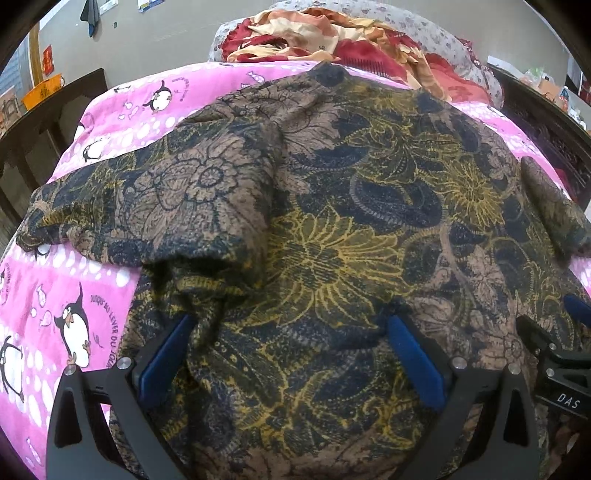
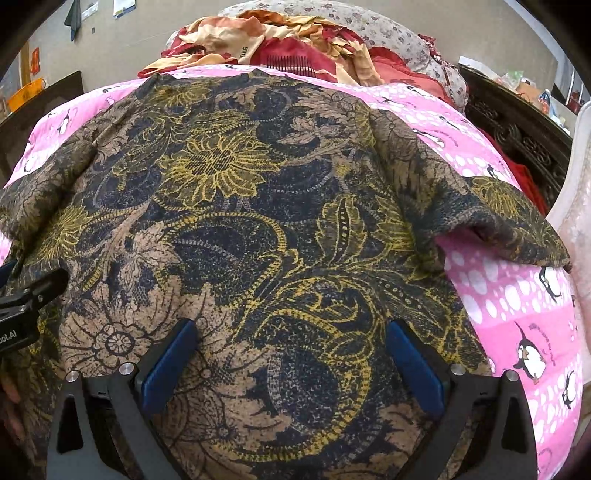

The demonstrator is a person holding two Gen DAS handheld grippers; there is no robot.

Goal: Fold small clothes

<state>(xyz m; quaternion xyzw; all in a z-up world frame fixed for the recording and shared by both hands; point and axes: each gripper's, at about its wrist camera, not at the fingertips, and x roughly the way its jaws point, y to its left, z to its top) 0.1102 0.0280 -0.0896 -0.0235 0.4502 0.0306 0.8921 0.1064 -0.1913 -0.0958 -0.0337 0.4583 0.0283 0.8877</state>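
floral-print top (image 1: 332,221) spread across pink penguin bedsheet (image 1: 70,295), filling centre frame | left gripper (image 1: 291,325) fingers spread wide over its hem | right gripper (image 2: 291,328) likewise released, grasping nothing

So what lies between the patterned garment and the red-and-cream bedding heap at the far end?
A strip of pink penguin sheet separates the floral garment from the bedding heap, clearest in the right wrist view.

Bed (image 1: 122,107) covered in pink penguin-print sheet (image 2: 517,295). Brown/navy/yellow floral garment (image 1: 332,229) spread flat on the sheet, sleeves out to both sides. Far end: crumpled red-and-cream floral cloth (image 1: 295,37) piled against a grey flowered pillow (image 2: 388,33).
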